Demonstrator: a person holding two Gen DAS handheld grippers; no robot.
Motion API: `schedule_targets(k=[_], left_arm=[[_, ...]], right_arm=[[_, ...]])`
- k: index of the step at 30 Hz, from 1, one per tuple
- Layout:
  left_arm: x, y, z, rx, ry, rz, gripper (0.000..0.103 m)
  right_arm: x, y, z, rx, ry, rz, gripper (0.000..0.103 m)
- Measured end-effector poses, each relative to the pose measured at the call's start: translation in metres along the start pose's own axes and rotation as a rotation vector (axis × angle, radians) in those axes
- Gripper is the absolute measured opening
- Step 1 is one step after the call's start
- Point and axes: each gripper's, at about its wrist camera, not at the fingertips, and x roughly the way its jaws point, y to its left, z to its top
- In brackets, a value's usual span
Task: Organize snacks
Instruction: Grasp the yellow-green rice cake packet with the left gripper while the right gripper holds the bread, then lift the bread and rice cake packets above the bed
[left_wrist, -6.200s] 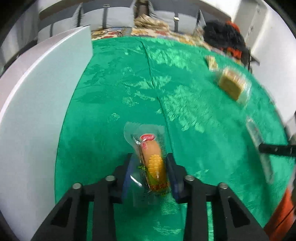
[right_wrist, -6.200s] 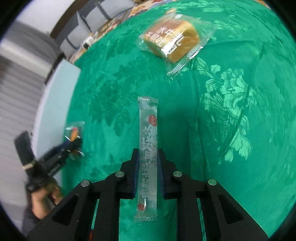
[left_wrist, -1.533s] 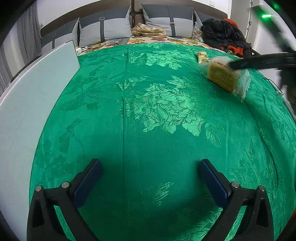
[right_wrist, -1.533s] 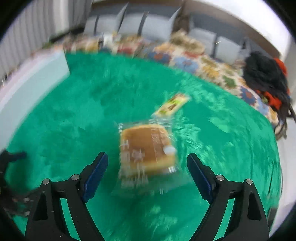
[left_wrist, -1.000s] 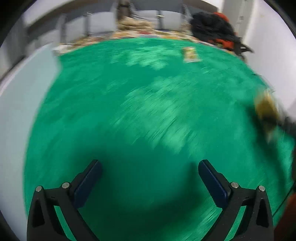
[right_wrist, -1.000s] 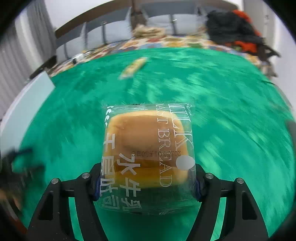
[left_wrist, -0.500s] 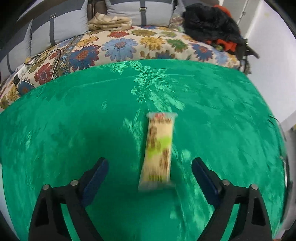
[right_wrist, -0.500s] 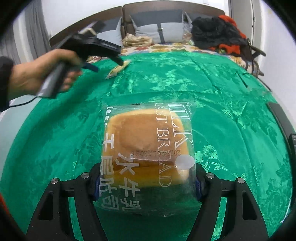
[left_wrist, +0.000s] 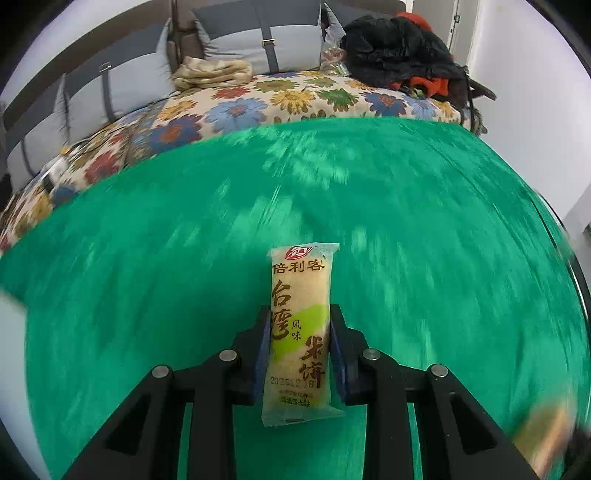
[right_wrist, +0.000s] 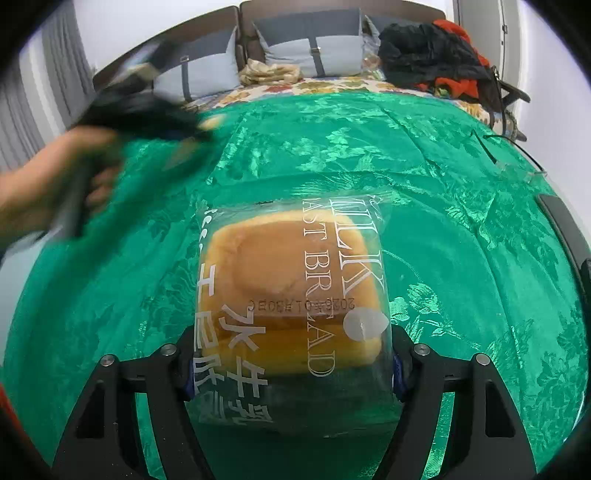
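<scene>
Pick-up step. The left tongs (left_wrist: 300, 347) have just been closing and now clamp the rice cracker packet (left_wrist: 299, 332) above the green cloth (left_wrist: 424, 258). The right tongs (right_wrist: 291, 363) grip the milk bread bag (right_wrist: 291, 295). Next: carry both to the snack group.

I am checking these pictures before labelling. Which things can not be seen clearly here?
- Left wrist view: blurred yellowish packet at the lower right edge, cut off.
- Right wrist view: left gripper and the hand holding it, smeared by motion.
- Right wrist view: right gripper pads, hidden behind the clear-wrapped milk toast bread.
</scene>
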Motion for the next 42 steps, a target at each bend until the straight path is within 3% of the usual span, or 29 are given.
schedule_targets(k=[4,8,11,13,14,16,17,18,22,42], left_arm=[[-0.056,0.013,-0.090,0.027,0.030,0.043,0.028],[-0.102,0.045,-0.171,-0.102,0.046,0.062,0.028],[-0.123,0.062,-0.206,-0.159,0.010,0.107,0.029],[-0.125,0.068,-0.218,-0.165,-0.001,0.129,0.029],[-0.124,0.070,-0.222,-0.165,-0.009,0.148,0.032],[-0.117,0.074,-0.227,-0.170,-0.005,0.164,0.060],[-0.113,0.075,-0.228,-0.176,-0.001,0.166,0.081],[-0.110,0.077,-0.232,-0.190,-0.015,0.171,0.089],[-0.109,0.085,-0.241,-0.235,-0.045,0.175,0.102],[-0.108,0.086,-0.239,-0.241,-0.059,0.179,0.103]], right_arm=[[0.001,0.003,0.000,-0.012,0.004,-0.019,0.076],[0.002,0.006,0.000,-0.028,0.009,-0.039,0.076],[-0.005,0.016,-0.004,-0.042,-0.012,-0.050,0.075],[-0.011,0.029,-0.010,-0.019,0.000,-0.003,0.075],[-0.012,0.036,-0.011,-0.021,0.001,0.008,0.075],[-0.015,0.053,-0.016,-0.018,-0.017,0.022,0.078],[-0.013,0.057,-0.017,-0.023,-0.017,0.014,0.080],[-0.007,0.062,-0.019,-0.042,0.002,-0.006,0.084],[0.001,0.070,-0.022,-0.107,0.043,-0.052,0.087],[0.003,0.068,-0.023,-0.112,0.047,-0.048,0.092]])
